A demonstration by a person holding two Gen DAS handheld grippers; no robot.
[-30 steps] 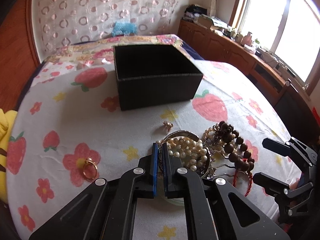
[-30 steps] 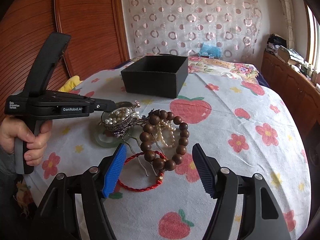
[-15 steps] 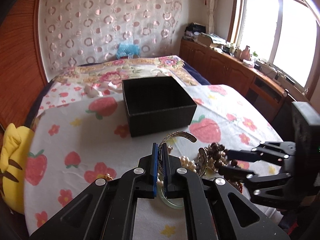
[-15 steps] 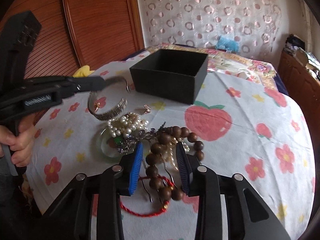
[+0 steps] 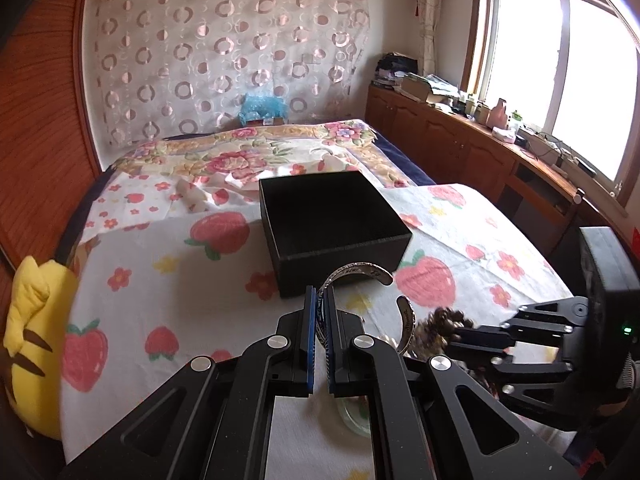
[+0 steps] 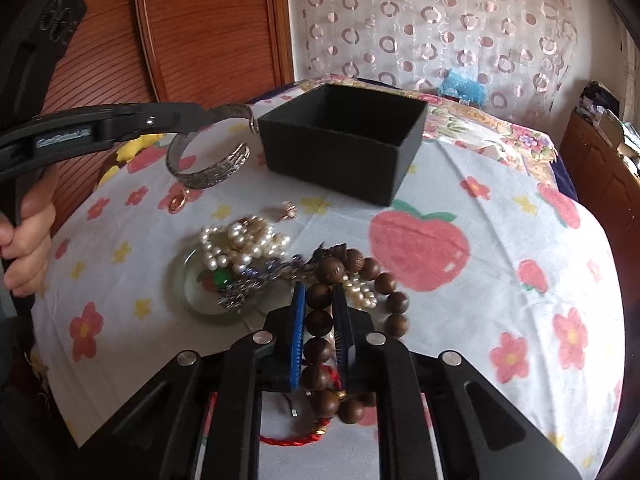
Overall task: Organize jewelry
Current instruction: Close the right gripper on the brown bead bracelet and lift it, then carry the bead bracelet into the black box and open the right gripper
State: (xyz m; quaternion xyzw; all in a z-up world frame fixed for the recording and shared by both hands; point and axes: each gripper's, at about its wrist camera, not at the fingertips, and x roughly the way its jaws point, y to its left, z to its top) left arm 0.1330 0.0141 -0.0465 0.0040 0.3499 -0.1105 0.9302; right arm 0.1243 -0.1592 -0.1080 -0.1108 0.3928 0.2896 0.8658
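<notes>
An open black box [image 5: 332, 224] stands on the strawberry-print cloth; it also shows in the right wrist view [image 6: 344, 140]. My left gripper [image 5: 320, 300] is shut on a silver cuff bracelet [image 5: 360, 272] and holds it in the air just short of the box; the cuff also shows in the right wrist view [image 6: 208, 152]. My right gripper [image 6: 320, 304] is shut on a brown wooden bead bracelet [image 6: 356, 276] in the jewelry pile. Pearls [image 6: 240, 240], a green bangle [image 6: 200, 292] and a red cord [image 6: 296, 438] lie there.
A gold ring [image 6: 178, 202] and a small gold earring [image 6: 289, 210] lie on the cloth left of the box. A yellow plush toy [image 5: 32, 332] sits at the bed's left edge. Wooden cabinets [image 5: 480, 152] run along the window.
My left gripper lifted the silver cuff off the pile and carried it up toward the box. My right gripper moved forward and closed on the wooden bead bracelet.
</notes>
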